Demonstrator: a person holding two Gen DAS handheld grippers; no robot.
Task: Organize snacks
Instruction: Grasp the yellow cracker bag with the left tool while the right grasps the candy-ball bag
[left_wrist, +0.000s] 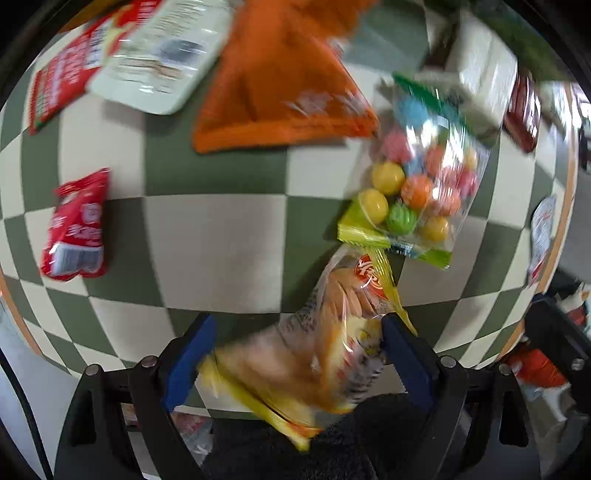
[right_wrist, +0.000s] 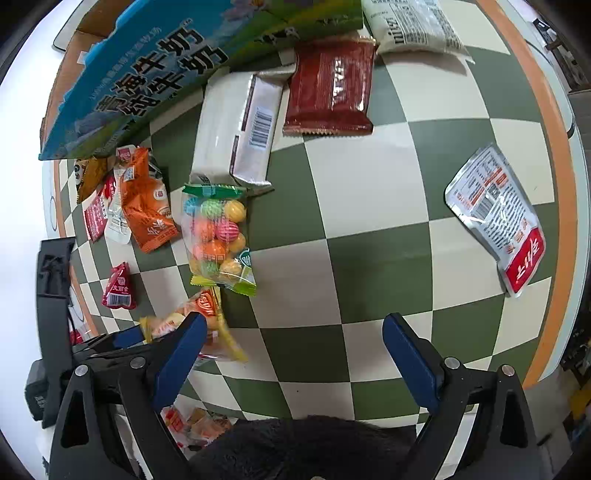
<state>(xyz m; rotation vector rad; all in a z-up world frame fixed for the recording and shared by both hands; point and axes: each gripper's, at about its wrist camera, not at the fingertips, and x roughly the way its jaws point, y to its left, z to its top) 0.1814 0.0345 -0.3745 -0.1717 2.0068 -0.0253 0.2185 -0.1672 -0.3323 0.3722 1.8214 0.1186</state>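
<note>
In the left wrist view my left gripper (left_wrist: 295, 343) has its blue fingers (left_wrist: 404, 354) around a yellow-edged clear cookie packet (left_wrist: 317, 347), blurred, low over the checkered table (left_wrist: 207, 236). The packet's far end touches a clear bag of coloured gumballs (left_wrist: 417, 184). In the right wrist view my right gripper (right_wrist: 293, 347) is open and empty above the table (right_wrist: 369, 192). The cookie packet (right_wrist: 205, 310) and the left gripper (right_wrist: 122, 339) show at its lower left, with the gumball bag (right_wrist: 218, 236) just beyond.
An orange packet (left_wrist: 280, 81), white packet (left_wrist: 166, 51) and red packets (left_wrist: 77, 229) lie further out. The right wrist view shows a blue milk carton box (right_wrist: 155, 74), white pack (right_wrist: 236, 129), dark red packet (right_wrist: 330, 88), silver pouch (right_wrist: 495, 218) and the table's orange edge (right_wrist: 557, 184).
</note>
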